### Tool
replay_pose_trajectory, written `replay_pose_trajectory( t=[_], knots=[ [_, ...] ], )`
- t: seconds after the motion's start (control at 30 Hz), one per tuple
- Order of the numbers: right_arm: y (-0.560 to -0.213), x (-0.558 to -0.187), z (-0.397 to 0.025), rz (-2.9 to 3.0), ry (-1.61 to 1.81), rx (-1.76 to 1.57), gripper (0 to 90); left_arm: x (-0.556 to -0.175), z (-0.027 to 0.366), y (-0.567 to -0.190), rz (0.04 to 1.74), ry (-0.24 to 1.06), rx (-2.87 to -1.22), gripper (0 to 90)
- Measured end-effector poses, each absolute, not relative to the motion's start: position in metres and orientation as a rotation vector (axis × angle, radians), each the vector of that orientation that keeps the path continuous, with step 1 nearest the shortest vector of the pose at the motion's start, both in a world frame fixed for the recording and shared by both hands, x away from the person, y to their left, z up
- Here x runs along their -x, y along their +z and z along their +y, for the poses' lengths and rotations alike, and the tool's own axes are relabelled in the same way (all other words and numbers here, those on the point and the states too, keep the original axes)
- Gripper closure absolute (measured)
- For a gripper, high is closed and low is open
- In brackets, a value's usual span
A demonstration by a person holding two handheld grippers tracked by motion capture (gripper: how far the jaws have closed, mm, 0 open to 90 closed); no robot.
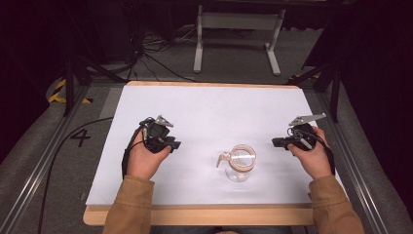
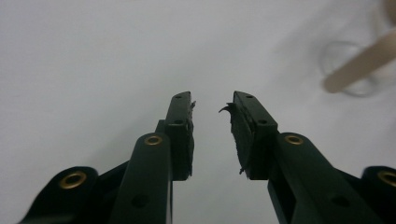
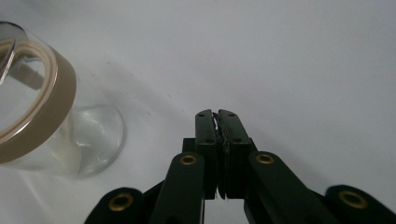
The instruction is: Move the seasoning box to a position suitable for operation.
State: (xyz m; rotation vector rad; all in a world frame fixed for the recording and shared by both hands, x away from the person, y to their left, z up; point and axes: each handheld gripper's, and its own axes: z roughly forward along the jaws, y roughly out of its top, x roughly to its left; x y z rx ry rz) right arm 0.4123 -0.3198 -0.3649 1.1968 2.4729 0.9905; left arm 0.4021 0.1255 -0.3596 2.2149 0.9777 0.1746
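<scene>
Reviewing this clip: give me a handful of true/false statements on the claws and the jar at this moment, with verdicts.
1. The left claw has its jaws apart with nothing between them. True.
2. The right claw is clamped on the glass jar. False: its jaws are pressed together on nothing, and the jar stands apart from it.
3. The jar stands upright on the white table, between the two claws. True.
4. The jar is full of dark liquid. False: it is clear glass, with nothing visible inside.
5. The jar has a tan band round its rim. True.
6. Both hands have let go of the claws. False: the left hand and the right hand each hold one.
</scene>
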Motion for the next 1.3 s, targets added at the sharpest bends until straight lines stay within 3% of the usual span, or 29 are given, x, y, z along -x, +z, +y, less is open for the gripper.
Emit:
replay_pose_trajectory(
  t=[0.2,0.37,0.63,0.97,1.3],
  knots=[
    [-0.371,-0.412,-0.319,2.485,1.032,-1.187,85.6,-0.386,0.099,-0.340,0.834,0.196,-2.220,76.0],
    [-0.372,-0.406,-0.320,2.487,1.048,-1.213,87.5,-0.379,0.069,-0.339,0.731,0.122,-2.258,79.6],
    [-0.374,-0.403,-0.317,2.523,1.067,-1.227,89.4,-0.385,0.034,-0.371,0.722,0.042,-2.418,86.8],
    [-0.385,-0.401,-0.298,2.621,1.025,-1.142,89.4,-0.387,0.018,-0.387,0.685,-0.016,-2.475,87.5],
    [-0.388,-0.398,-0.291,2.658,1.013,-1.127,89.5,-0.385,0.010,-0.386,0.669,0.039,-2.504,86.9]
  ],
)
